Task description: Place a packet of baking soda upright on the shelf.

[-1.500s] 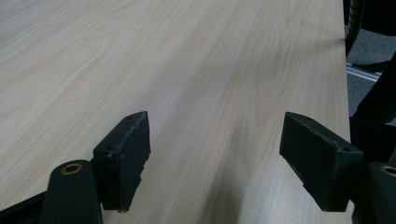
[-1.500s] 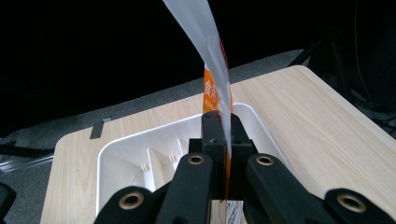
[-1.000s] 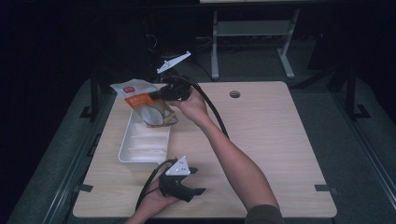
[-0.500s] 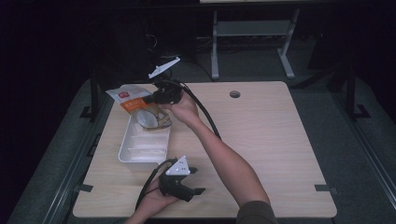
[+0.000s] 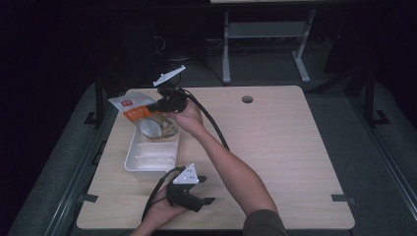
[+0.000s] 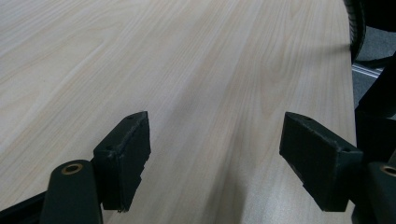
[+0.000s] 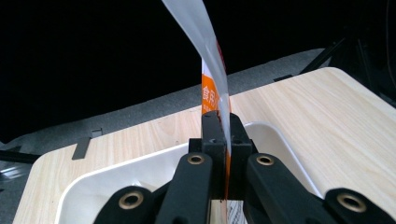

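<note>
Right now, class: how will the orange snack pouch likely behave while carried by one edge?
Probably floppy: the snack pouch curves above the right hand-held gripper pinching it. Likely light, hanging from one edge over the white tray. Its glossy film may slip.

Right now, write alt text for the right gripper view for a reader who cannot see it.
The right hand-held gripper is clamped shut on the edge of an orange and white snack bag, held upright above a white tray. The tray sits on a light wooden table, with a dark floor beyond.
</note>
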Motion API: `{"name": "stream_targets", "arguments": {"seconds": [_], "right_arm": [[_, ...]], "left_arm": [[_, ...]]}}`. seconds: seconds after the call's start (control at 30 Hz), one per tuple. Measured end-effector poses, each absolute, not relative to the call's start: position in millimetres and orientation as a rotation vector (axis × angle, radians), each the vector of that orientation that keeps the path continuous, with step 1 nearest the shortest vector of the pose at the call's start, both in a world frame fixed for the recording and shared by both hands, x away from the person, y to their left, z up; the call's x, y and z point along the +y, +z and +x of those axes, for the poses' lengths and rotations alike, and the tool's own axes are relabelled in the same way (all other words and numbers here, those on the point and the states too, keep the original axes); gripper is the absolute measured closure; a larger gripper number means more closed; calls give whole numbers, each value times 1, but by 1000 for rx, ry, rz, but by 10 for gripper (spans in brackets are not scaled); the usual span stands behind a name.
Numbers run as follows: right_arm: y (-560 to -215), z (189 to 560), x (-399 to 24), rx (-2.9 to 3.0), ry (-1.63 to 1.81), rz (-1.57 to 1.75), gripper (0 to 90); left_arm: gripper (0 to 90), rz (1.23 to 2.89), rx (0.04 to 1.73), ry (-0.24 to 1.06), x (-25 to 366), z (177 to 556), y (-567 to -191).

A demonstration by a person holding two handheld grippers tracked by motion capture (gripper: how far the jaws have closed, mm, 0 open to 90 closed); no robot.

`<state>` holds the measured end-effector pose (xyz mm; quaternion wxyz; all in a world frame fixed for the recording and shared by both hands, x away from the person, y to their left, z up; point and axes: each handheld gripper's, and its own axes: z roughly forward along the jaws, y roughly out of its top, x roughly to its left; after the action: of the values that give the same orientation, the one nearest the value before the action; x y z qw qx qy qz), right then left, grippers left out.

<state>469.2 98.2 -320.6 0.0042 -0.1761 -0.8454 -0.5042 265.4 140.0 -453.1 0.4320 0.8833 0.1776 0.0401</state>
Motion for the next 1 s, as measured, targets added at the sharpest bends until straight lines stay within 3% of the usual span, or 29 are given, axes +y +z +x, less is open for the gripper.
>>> {"name": "stream_targets", "arguments": {"seconds": [0.63, 1.0], "right_arm": [[-355, 474, 91, -2606, -1522, -624, 877], [-367, 470, 107, -2757, -1265, -568, 833]], "left_arm": [[241, 2205, 446, 103, 139, 265, -453], [239, 2201, 446, 100, 139, 265, -453]]}}
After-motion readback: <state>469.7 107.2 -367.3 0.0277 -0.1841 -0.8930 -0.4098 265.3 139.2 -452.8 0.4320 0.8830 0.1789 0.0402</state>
